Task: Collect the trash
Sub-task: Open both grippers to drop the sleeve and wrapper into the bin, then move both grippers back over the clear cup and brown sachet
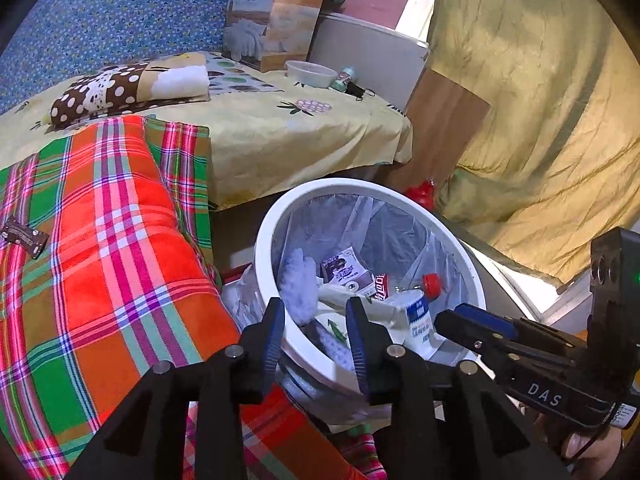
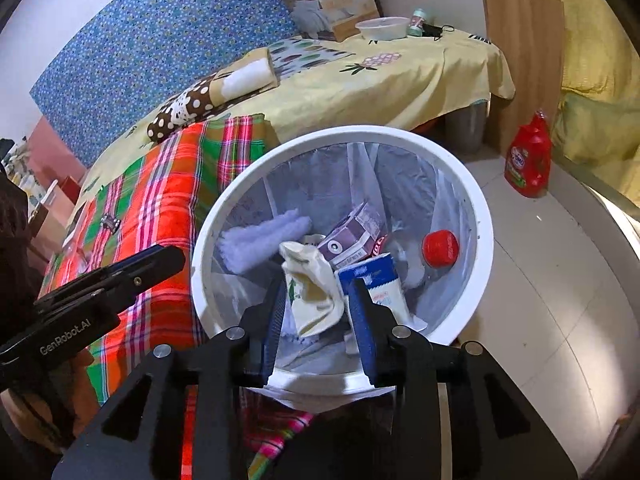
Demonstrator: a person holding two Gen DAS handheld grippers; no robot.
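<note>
Right wrist view looks straight down into the white round trash bin (image 2: 476, 216), lined with a thin clear plastic bag. Inside it lie a crumpled cream cloth (image 2: 312, 284), a fluffy pale-blue rag (image 2: 260, 240), a purple carton (image 2: 352, 236), a blue-and-white wrapper (image 2: 380, 284) and a clear bottle with a red cap (image 2: 440, 248). The right gripper (image 2: 318, 320) hangs over the bin's near rim with its blue-padded fingers parted by a moderate gap and nothing held between them; the cream cloth shows through that gap, lower down in the bin, and the wrapper lies just past the right-hand finger.

From the left wrist view, the left gripper (image 1: 316, 336) sits at the bin's near-left rim, likewise part open and empty, with the rag and cloth beyond its tips. The right gripper's black body reaches in over the bin's right side there.

Left of the bin lies a soft plaid blanket (image 1: 120, 240) in red, green and pink, with a small dark wrapper (image 1: 24, 236) on it. Beyond the bin spreads a yellow printed bedsheet (image 1: 280, 136) carrying a brown polka-dot pillow (image 1: 100, 92), a clear plastic bowl (image 1: 312, 74) and a cardboard quilt box (image 1: 272, 20). Right of the bin, on the pale tiled floor, stands a red detergent pouch (image 2: 528, 160).
</note>
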